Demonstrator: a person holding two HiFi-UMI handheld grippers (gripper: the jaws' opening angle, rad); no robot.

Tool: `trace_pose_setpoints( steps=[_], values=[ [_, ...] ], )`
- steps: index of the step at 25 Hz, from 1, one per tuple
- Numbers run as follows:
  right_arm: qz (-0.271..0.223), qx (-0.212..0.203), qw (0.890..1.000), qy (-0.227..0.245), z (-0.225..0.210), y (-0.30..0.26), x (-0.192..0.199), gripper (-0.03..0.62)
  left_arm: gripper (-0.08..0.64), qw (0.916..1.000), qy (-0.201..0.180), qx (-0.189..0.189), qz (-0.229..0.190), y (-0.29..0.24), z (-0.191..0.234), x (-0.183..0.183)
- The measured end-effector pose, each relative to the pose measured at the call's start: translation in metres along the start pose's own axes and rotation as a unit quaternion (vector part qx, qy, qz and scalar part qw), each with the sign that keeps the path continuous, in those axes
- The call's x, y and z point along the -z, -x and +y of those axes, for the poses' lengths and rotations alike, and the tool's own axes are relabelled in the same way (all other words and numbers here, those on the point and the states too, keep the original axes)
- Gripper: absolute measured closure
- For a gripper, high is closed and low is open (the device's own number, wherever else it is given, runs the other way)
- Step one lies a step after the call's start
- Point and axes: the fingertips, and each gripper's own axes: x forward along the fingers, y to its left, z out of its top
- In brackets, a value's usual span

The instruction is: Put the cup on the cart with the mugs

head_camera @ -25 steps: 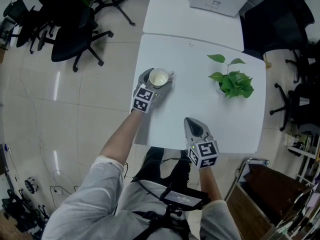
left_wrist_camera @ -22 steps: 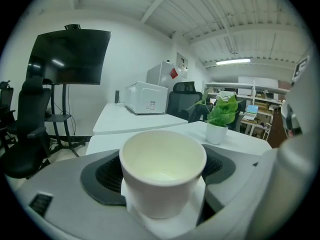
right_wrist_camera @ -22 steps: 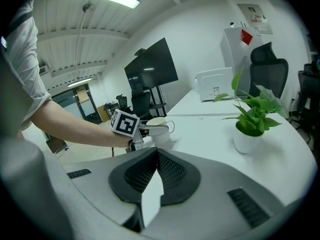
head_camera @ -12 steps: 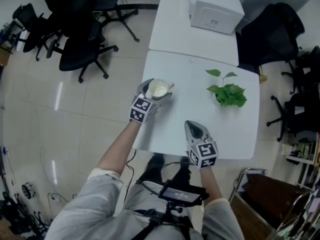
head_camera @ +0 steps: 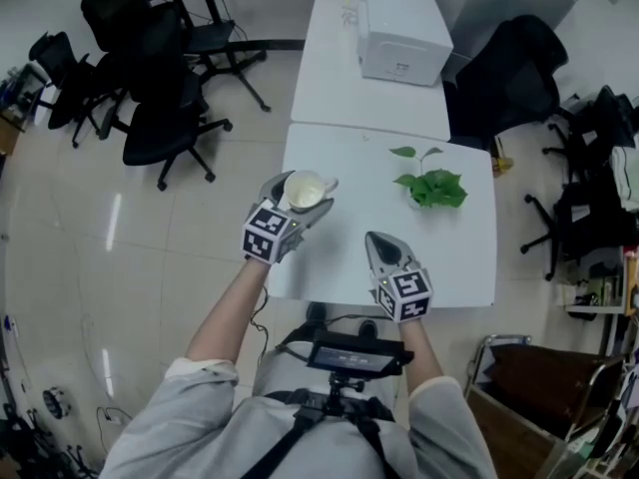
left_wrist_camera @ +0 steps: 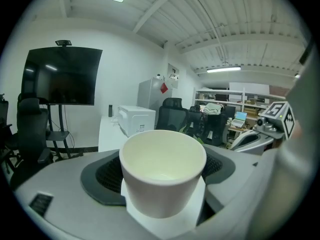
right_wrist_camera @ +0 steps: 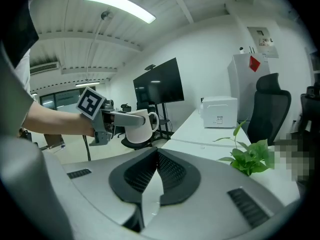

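Holding white cup (head_camera: pixel 305 189) by its sides, left gripper (head_camera: pixel 298 197) has jaws wide & pressed on it; cup upright, in the air by left edge of table (head_camera: pixel 449 257). Right gripper (head_camera: pixel 379 242): jaws together, nothing btwn, over near edge. Tabletop btwn the two is bare. Potted plant (head_camera: pixel 431 186) sits toward right side, apart from both. Bare floor (head_camera: pixel 130 238) opens left of table, w/ office chairs (head_camera: pixel 165 118) further out. 2nd table (head_camera: pixel 329 78) butts the far edge & carries white box (head_camera: pixel 404 30); its label (head_camera: pixel 399 67) too small to read. Marker cubes (head_camera: pixel 265 239) show b/w squares only.
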Motion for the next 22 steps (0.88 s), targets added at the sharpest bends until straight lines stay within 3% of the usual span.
trace_pose_setpoints(
  steps=[4,11,17,22],
  values=[
    [-0.016,0.005,1.0,0.009,0.007,0.016,-0.014,0.586,0.121,1.0,0.002,0.009,-0.003,0.025,-0.023,-0.012],
    [-0.024,0.034,0.999,-0.009,0.012,0.034,-0.017,0.586,0.121,0.9983,-0.03,0.051,-0.006,0.043,-0.061,-0.027],
    [-0.03,0.098,0.994,-0.038,-0.014,0.077,-0.003,0.586,0.121,0.9904,-0.06,0.125,-0.004,0.031,-0.111,-0.045],
    [-0.058,0.175,0.979,-0.083,-0.047,0.134,0.002,0.586,0.121,0.9777,-0.08,0.194,0.0,0.011,-0.17,-0.054]
  ],
)
